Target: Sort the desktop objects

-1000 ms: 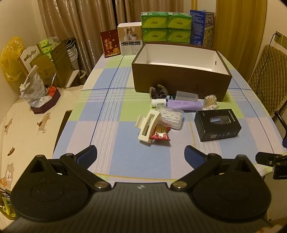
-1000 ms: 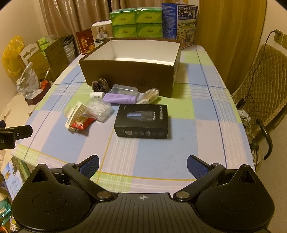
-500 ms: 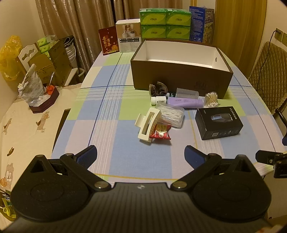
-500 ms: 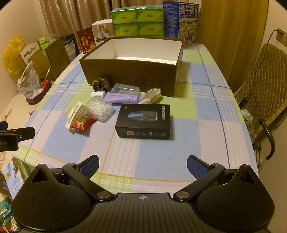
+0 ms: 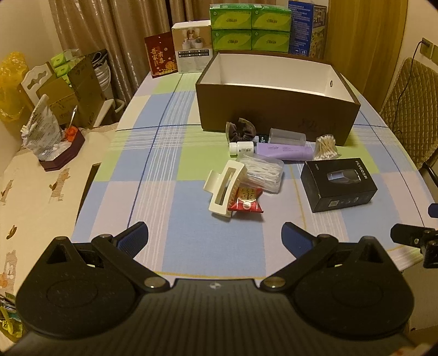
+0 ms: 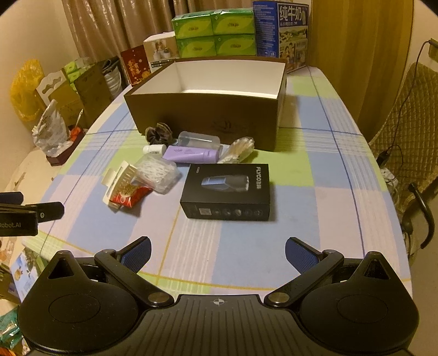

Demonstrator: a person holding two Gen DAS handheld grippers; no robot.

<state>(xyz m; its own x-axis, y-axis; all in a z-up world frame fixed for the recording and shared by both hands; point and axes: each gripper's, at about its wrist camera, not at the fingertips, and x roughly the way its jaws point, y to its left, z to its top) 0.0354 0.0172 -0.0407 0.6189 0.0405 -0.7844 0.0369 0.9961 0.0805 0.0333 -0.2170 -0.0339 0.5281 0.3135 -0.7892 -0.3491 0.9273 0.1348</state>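
A big brown box, white inside and with nothing in it, stands mid-table. Before it lie a dark scrunchie, a small white bottle, a clear cup, a purple tube, cotton swabs, a clear swab case, a cream hair claw, a red sachet and a black shaver box. My left gripper is open near the front edge, short of the claw. My right gripper is open, short of the shaver box.
The checked tablecloth covers the table. Green tissue packs, a blue milk carton, a white box and a red card line the back. A quilted chair stands right; cartons and a bag sit on the left.
Both views have edged slightly closer to the table; the objects sit a touch nearer. Nothing on the table has moved, and both grippers stay open.
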